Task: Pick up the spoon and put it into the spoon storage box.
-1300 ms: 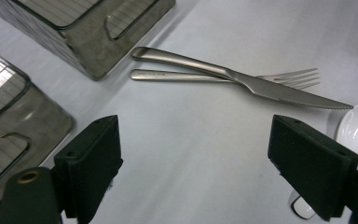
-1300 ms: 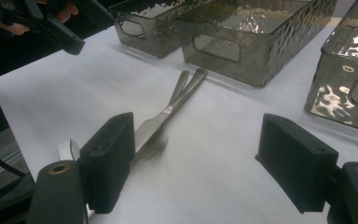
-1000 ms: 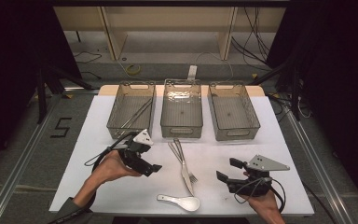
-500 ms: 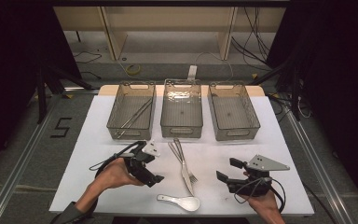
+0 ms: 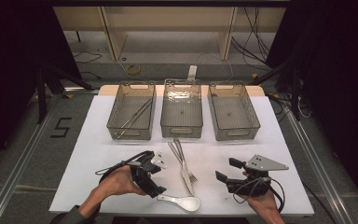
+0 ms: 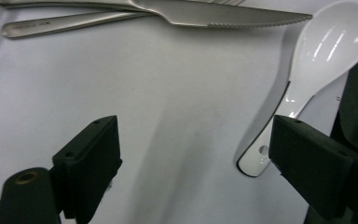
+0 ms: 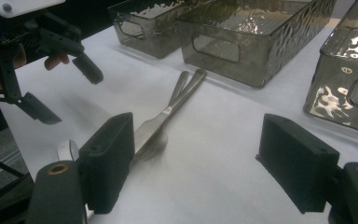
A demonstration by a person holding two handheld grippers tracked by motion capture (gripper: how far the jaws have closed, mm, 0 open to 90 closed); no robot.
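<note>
A white ceramic spoon (image 5: pixel 180 201) lies near the table's front edge, bowl to the right. My left gripper (image 5: pixel 157 180) stands open just left of the spoon, low over the table. In the left gripper view the spoon (image 6: pixel 326 51) has its handle end right beside the right jaw, and nothing sits between the jaws of the left gripper (image 6: pixel 196 156). A steel knife (image 5: pixel 185 170) and fork (image 5: pixel 179 154) lie side by side mid-table. My right gripper (image 5: pixel 227 169) is open at the front right, empty, facing the knife (image 7: pixel 156 123) across the right gripper (image 7: pixel 200 156).
Three smoky clear bins stand in a row at the back: the left bin (image 5: pixel 114 114) holds long metal sticks (image 5: pixel 134 116), the middle bin (image 5: pixel 182 128) and the right bin (image 5: pixel 252 114) look empty. White tabletop (image 5: pixel 279 154) lies open around the cutlery.
My left gripper has moved toward the front edge and to the right, coming down beside the spoon's handle. The right gripper has stayed put.
</note>
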